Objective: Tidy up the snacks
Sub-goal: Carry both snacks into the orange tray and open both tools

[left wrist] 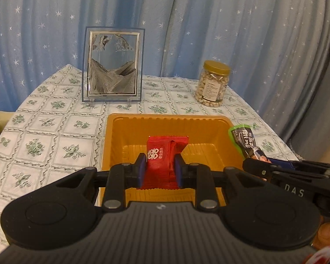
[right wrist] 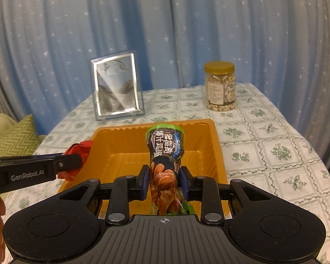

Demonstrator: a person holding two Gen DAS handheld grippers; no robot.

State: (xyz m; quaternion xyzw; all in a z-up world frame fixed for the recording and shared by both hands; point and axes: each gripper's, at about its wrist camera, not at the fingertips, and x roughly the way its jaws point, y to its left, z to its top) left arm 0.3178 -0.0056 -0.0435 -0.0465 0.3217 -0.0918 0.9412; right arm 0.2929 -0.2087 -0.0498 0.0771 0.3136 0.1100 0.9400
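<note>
An orange plastic tray sits near the front of a table covered by a green floral-patterned tablecloth; its ribbed floor, where visible, is bare, with no snack resting inside. The left gripper is clamped on a red snack packet, its blue pads pressing both sides, and holds the packet above the tray's near half. The right gripper is closed around a dark snack packet with a green top edge, printed with Chinese characters and a food picture; the packet points away from the holder, over the tray interior. In the left wrist view this packet appears beside the tray's right rim. At the far right of the table stands a clear plastic jar with a gold lid, filled nearly to the top with pale nuts and carrying a white label. At the far left stands an upright glass sand-art frame, holding grey sand. A blue star-patterned curtain hangs behind the table.
</note>
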